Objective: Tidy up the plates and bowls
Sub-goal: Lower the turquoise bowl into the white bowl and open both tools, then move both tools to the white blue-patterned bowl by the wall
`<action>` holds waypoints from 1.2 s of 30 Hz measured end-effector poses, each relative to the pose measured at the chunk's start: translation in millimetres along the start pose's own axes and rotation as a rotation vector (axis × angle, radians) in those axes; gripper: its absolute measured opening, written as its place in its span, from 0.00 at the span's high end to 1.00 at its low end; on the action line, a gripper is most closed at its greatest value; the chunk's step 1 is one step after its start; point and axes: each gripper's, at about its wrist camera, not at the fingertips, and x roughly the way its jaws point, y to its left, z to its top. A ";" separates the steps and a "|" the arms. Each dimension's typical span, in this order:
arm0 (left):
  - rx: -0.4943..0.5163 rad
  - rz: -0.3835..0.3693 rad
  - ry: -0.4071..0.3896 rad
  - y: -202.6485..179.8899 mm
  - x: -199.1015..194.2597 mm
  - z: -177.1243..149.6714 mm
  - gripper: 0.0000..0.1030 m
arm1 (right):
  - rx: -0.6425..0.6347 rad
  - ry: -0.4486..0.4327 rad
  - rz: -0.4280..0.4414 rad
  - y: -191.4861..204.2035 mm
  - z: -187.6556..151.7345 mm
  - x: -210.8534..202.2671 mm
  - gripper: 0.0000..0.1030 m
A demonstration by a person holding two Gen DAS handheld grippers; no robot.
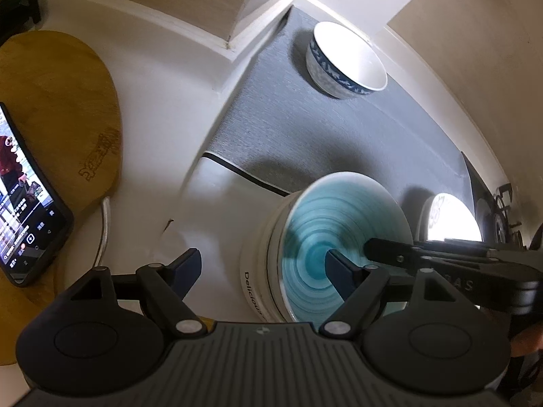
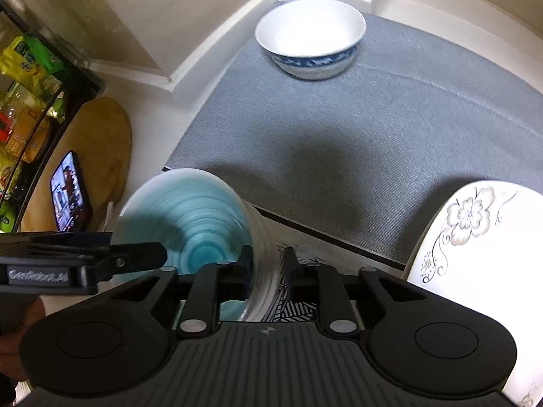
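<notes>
- Left gripper (image 1: 261,271): fingers spread wide, holding nothing; 1 finger (image 1: 339,276) sits over the teal bowl (image 1: 342,234), contact unclear.
- Right gripper (image 2: 266,268): fingers narrowly parted, straddling the rims of the stacked bowls; pads look just off them, though blur leaves this uncertain.
- Teal bowl sits nested atop a white bowl (image 1: 258,271) on the counter (image 1: 163,169).
- Blue-rimmed bowl (image 2: 310,39) stands apart on the grey mat (image 2: 339,129).
</notes>
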 end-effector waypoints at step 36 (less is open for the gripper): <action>-0.075 0.083 -0.226 -71.9 33.8 102.3 0.00 | 0.306 -0.320 0.104 -115.9 130.6 23.4 0.39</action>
